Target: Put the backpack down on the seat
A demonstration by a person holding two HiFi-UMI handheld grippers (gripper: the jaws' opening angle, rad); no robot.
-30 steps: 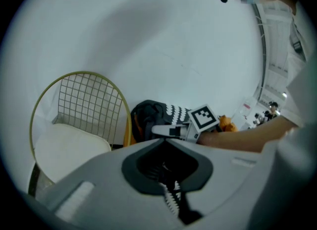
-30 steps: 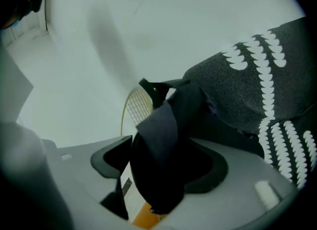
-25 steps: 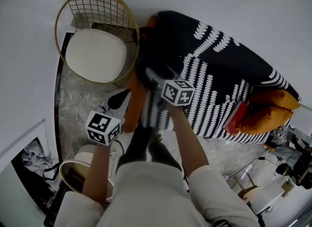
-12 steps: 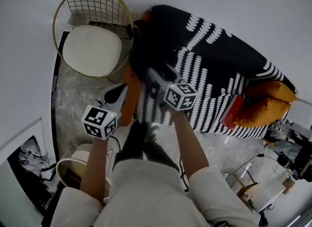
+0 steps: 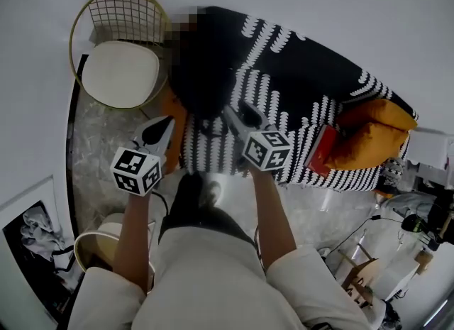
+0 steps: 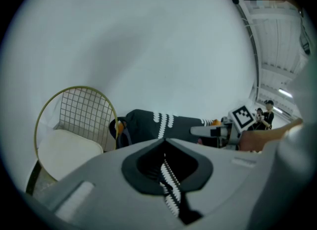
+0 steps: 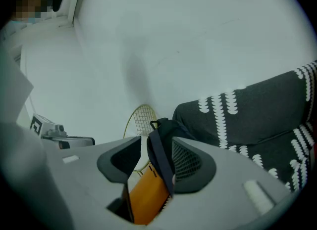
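Note:
The dark backpack rests on the left end of the black-and-white patterned sofa, its top partly under a mosaic patch. My right gripper reaches to its lower edge. In the right gripper view the backpack hangs just ahead, and its navy strap runs between the closing jaws of the right gripper. It lies against the right pad, with a gap to the left pad. My left gripper hovers left of the sofa, jaws together and holding nothing; the left gripper points at the sofa.
A gold wire chair with a white cushion stands left of the sofa. Orange cushions and a red book lie at the sofa's right end. A round side table and a framed picture sit by my left leg.
The chair and sofa have slid left in the head view. Both grippers sit slightly lower in it, and the right one stays at the backpack's lower edge.

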